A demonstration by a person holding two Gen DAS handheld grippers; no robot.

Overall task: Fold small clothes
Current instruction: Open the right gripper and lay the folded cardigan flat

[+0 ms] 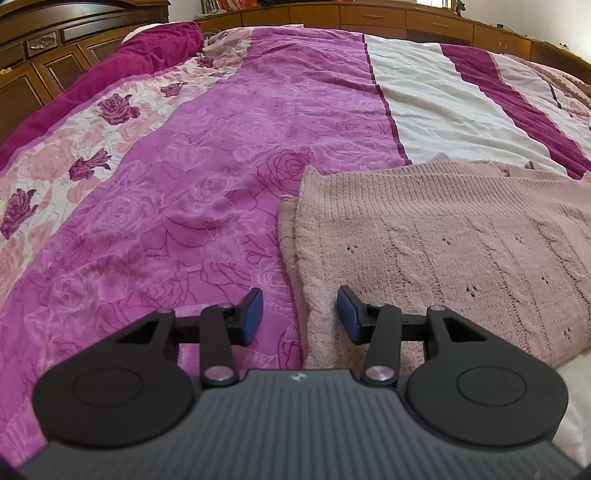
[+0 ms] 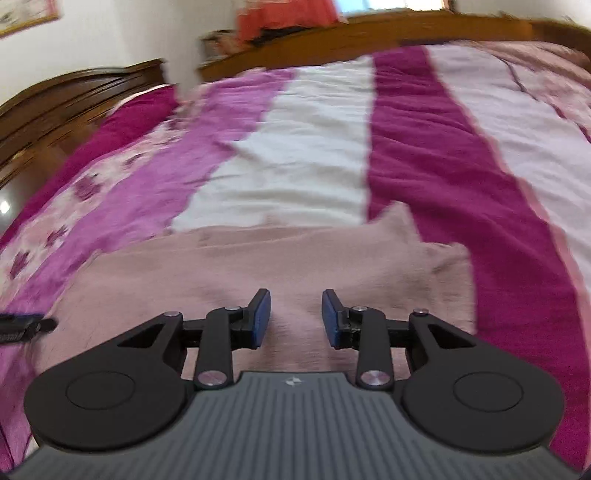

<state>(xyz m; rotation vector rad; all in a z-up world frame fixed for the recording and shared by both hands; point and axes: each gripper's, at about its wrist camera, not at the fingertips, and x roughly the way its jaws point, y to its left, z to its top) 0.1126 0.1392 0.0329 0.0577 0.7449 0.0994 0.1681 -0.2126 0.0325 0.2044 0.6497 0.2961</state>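
Left wrist view: left gripper (image 1: 300,314) hanging just above the left edge of a folded pink knit sweater (image 1: 443,251), jaws parted, nothing between the blue pads (image 1: 253,315), one pad over the bedspread (image 1: 192,192), the other over the knit. Sweater lying flat on the near right part of the bed, layers doubled along its left edge, cable pattern with small eyelets across the top. Bedspread striped in magenta rose print, white, and deep magenta; a floral band and a dark pink pillow (image 1: 110,70) further left. Carved wooden headboard (image 1: 48,48) at far left, a long wooden cabinet (image 1: 369,18) beyond the far side of the bed. Right wrist view, blurred: right gripper (image 2: 296,318) released, jaws apart, empty, poised over the middle of the same pink sweater (image 2: 258,266). Sweater spread across the near bedspread (image 2: 424,155), one corner peaking up at its far edge. Tip of the other gripper (image 2: 26,326) at the left margin, beside the sweater's edge. Orange fabric (image 2: 284,16) on the wooden ledge behind the bed.
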